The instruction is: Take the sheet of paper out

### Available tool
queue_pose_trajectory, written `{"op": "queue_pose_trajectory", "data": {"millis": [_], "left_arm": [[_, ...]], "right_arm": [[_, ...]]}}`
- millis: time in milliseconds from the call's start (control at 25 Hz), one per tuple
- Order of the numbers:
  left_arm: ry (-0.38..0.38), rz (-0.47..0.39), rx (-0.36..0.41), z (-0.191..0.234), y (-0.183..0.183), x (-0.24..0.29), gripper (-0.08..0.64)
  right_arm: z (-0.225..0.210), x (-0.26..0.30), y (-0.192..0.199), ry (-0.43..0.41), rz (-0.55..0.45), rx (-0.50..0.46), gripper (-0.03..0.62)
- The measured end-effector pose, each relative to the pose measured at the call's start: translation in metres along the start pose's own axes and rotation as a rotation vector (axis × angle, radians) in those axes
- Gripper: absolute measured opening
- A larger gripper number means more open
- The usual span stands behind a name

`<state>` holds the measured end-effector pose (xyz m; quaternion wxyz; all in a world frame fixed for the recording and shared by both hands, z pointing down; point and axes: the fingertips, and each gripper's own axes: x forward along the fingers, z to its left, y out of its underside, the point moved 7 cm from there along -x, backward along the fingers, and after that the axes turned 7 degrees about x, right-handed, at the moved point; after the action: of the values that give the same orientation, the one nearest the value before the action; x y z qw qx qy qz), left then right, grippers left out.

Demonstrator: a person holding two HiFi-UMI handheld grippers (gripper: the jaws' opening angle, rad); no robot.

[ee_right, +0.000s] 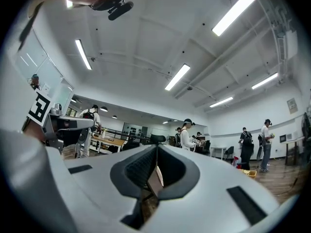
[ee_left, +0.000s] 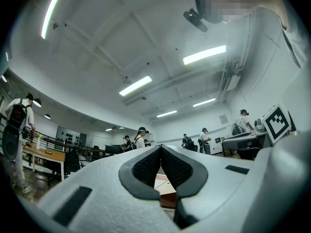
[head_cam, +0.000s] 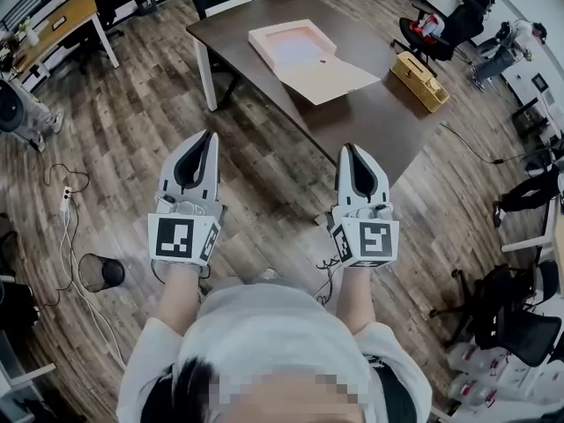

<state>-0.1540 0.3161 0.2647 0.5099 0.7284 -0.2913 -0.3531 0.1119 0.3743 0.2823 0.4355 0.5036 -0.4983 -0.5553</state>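
On the dark brown table [head_cam: 370, 117] ahead lies an open flat cardboard box [head_cam: 291, 47]; a pale pink sheet of paper [head_cam: 297, 51] rests inside it, and its lid flap [head_cam: 330, 82] is spread toward me. My left gripper [head_cam: 211, 136] and right gripper [head_cam: 349, 148] hover side by side over the wooden floor, short of the table, both pointing at it. Each is shut with nothing between its jaws. In the left gripper view the left gripper [ee_left: 160, 147] has its tips touching. The right gripper [ee_right: 156, 147] looks the same in the right gripper view.
A yellow box [head_cam: 419, 80] sits at the table's right end. A black bin [head_cam: 102, 272] and cables [head_cam: 63, 203] lie on the floor at left. Office chairs [head_cam: 520, 329] stand at right, a wooden desk [head_cam: 62, 25] at far left, and people [head_cam: 493, 47] at the back right.
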Motion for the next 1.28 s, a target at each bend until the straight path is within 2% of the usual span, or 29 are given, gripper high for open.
{"op": "queue_pose_trajectory", "data": {"millis": [320, 600, 880, 1280], "left_arm": [[-0.008, 0.009, -0.004, -0.019, 0.008, 0.015, 0.009], [-0.005, 0.013, -0.007, -0.013, 0.019, 0.036, 0.009], [0.016, 0.004, -0.014, 0.014, 0.037, 0.077, 0.009], [0.071, -0.008, -0.013, 0.077, 0.067, 0.162, 0.009]], "right_arm": [[-0.024, 0.005, 0.008, -0.016, 0.008, 0.015, 0.017], [-0.033, 0.025, 0.016, -0.016, 0.011, 0.027, 0.017], [-0.039, 0.072, 0.024, -0.001, 0.011, 0.027, 0.017], [-0.040, 0.174, 0.033, 0.035, -0.003, 0.031, 0.017]]}}
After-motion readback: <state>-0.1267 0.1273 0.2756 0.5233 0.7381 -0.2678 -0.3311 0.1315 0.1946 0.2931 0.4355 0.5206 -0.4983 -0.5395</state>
